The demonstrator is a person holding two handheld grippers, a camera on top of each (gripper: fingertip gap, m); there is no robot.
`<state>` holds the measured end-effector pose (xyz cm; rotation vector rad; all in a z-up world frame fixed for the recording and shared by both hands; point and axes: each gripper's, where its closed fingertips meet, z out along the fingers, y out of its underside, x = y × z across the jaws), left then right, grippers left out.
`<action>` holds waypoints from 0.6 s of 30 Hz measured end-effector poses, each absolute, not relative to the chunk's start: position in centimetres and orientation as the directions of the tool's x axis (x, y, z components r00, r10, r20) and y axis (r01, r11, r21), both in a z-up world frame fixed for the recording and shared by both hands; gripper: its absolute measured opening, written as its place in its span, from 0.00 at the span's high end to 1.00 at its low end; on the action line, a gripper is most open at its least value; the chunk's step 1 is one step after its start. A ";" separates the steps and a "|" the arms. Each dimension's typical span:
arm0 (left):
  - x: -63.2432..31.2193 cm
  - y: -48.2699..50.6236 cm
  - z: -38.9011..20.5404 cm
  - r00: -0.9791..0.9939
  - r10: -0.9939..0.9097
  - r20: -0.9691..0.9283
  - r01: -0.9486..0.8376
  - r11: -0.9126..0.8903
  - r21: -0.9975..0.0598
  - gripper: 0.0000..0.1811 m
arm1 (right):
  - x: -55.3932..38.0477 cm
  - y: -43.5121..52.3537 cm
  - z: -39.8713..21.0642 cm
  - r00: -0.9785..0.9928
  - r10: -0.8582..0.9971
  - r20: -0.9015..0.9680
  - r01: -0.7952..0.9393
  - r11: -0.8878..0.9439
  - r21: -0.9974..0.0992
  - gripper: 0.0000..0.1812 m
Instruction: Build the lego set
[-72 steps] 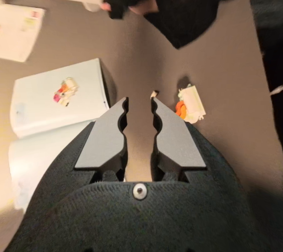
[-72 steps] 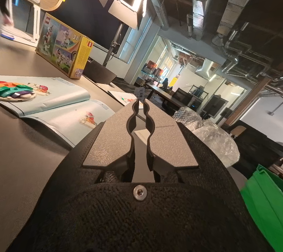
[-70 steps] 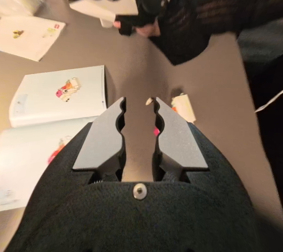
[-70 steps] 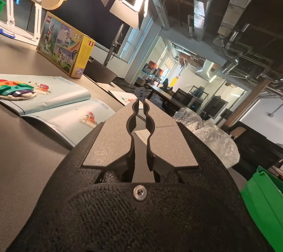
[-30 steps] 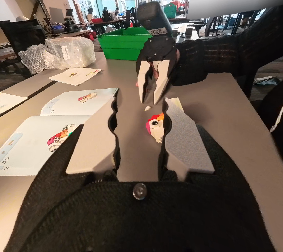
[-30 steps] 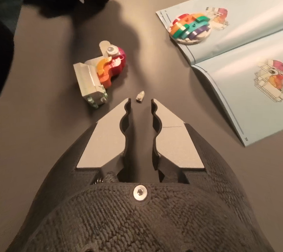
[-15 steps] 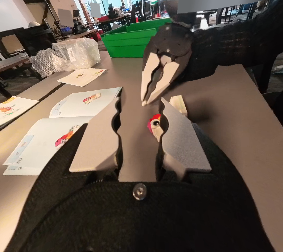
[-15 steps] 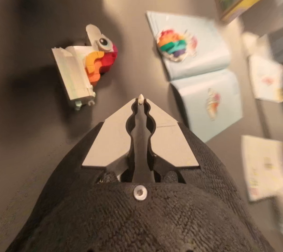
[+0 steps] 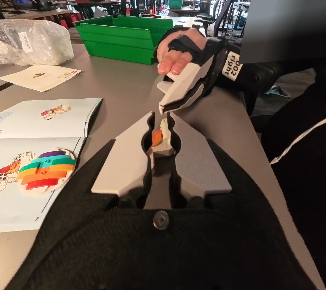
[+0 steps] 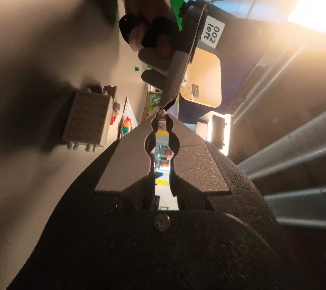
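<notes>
My right gripper (image 10: 161, 118) is shut on a small white Lego piece (image 10: 162, 112) and holds it in the air; it shows in the left wrist view (image 9: 161, 109) coming in from the right. My left gripper (image 9: 160, 114) is narrowly open, and its tips meet the right gripper's tip at the piece; it also shows in the right wrist view (image 10: 163, 107). The white, orange and red Lego model (image 10: 88, 119) lies on the table below, seen through my left jaws (image 9: 157, 137). A rainbow Lego disc (image 9: 47, 170) lies on the open instruction booklet (image 9: 44, 122).
A green bin (image 9: 123, 41) stands at the back of the grey table (image 9: 123, 84), a bubble-wrap bag (image 9: 31, 43) at the back left, a leaflet (image 9: 40, 77) before it. The Lego box (image 10: 151, 105) and a tiny green piece (image 10: 136, 69) lie beyond the model.
My right gripper closed on the small white piece, lifted it off the table and turned toward the left gripper. My left gripper narrowed its jaws and came up to meet it.
</notes>
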<state>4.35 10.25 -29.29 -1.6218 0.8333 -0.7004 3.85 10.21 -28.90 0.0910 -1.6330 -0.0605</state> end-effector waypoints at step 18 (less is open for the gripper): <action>4.6 8.8 -28.6 0.493 -0.748 -0.444 -0.370 0.282 -0.885 1.00 | 4.8 8.7 -28.1 -0.347 0.655 0.671 -0.102 0.685 -0.722 0.88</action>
